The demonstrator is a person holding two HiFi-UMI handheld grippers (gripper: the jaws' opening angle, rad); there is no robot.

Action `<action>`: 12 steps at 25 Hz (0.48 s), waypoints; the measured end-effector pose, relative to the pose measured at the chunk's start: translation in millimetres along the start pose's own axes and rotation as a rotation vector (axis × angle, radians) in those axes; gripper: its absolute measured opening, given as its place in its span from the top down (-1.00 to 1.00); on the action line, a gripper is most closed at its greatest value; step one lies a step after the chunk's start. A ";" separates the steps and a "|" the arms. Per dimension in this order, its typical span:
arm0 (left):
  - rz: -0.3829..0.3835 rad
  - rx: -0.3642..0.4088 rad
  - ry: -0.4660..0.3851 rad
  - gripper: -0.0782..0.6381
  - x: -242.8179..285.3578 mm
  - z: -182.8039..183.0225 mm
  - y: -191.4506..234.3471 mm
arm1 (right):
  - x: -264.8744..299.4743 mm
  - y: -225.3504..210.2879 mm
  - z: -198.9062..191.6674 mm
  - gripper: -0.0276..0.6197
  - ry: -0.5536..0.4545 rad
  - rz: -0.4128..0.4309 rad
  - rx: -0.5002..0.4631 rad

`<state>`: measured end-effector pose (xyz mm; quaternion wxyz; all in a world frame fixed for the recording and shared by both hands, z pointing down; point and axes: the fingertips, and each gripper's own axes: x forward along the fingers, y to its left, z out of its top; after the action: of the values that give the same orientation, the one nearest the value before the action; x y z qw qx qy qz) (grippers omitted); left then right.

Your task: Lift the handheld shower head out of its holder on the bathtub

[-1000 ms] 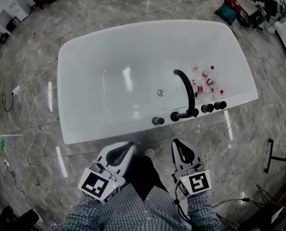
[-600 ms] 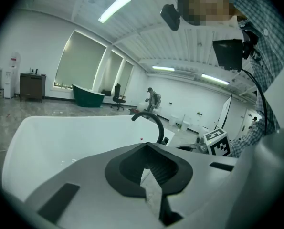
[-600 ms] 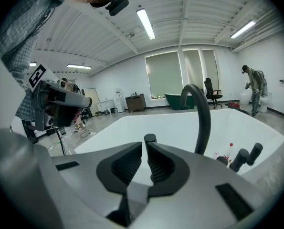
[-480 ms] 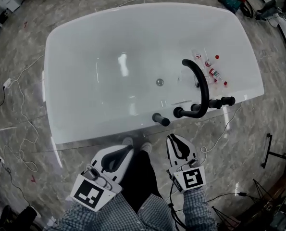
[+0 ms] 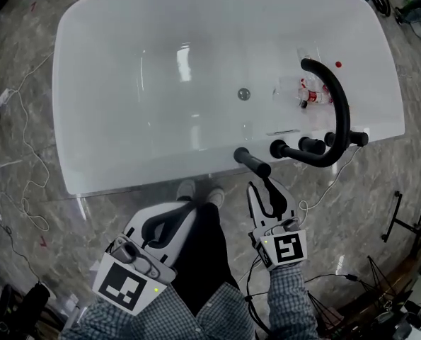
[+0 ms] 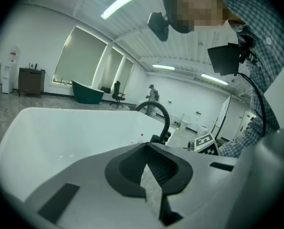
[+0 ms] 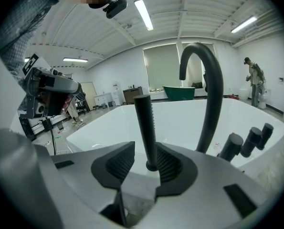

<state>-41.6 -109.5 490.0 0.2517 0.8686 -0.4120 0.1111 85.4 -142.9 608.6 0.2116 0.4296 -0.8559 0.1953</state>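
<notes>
Bathtub (image 5: pixel 125 119) fills the head view, white; on its near rim, toward the right end, the shower head (image 5: pixel 251 163) stands seated, a black rod, beside the curved faucet (image 5: pixel 339 112) and its knobs (image 5: pixel 310 145); small bottles (image 5: pixel 313 94) lie inside the tub under the faucet; right tongs (image 5: pixel 267 188) sit just short of the rod, left tongs (image 5: pixel 176 218) well apart from the rim.

Left gripper view: tongs (image 6: pixel 147 149) pressed together, nothing in them; faucet (image 6: pixel 163 116) beyond.

Right gripper view: tongs (image 7: pixel 145 147) opening, spread; the upright shower head (image 7: pixel 144 123) shows between them, pads not pinching it.
</notes>
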 end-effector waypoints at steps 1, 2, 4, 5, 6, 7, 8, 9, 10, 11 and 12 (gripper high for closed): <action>0.003 -0.003 0.004 0.76 0.7 -3.8 2.2 | 5.2 -0.6 -4.3 0.56 0.001 0.004 -0.002; 0.005 -0.007 0.008 0.76 1.6 -7.9 4.1 | 11.0 -1.2 -8.8 0.56 0.000 0.010 -0.003; 0.004 -0.022 0.020 0.76 3.2 -16.6 7.6 | 23.2 -3.1 -19.6 0.54 0.006 0.021 -0.011; 0.002 -0.037 0.020 0.76 4.1 -20.4 9.6 | 29.2 -4.2 -24.3 0.52 0.011 0.023 -0.016; 0.000 -0.054 0.017 0.76 4.7 -23.5 12.1 | 34.9 -5.1 -27.6 0.50 0.016 0.022 -0.019; 0.001 -0.070 0.014 0.76 4.9 -26.5 15.0 | 40.3 -5.5 -30.0 0.49 0.021 0.020 -0.019; 0.005 -0.080 0.013 0.76 4.7 -29.5 18.2 | 45.4 -5.9 -32.0 0.47 0.026 0.016 -0.019; 0.009 -0.085 0.015 0.76 4.6 -32.7 21.3 | 50.4 -6.8 -33.8 0.46 0.032 0.011 -0.022; 0.013 -0.087 0.019 0.76 4.7 -35.9 24.0 | 55.2 -8.1 -35.4 0.45 0.037 0.007 -0.027; 0.015 -0.087 0.024 0.76 5.2 -39.3 26.1 | 59.9 -9.4 -36.9 0.43 0.038 0.006 -0.031; 0.017 -0.087 0.030 0.76 5.9 -42.6 27.6 | 64.5 -10.6 -38.4 0.42 0.034 0.005 -0.032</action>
<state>-58.5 -105.6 538.0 0.2945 0.8515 -0.4201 0.1080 66.6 -171.0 676.4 0.2325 0.4205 -0.8562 0.1896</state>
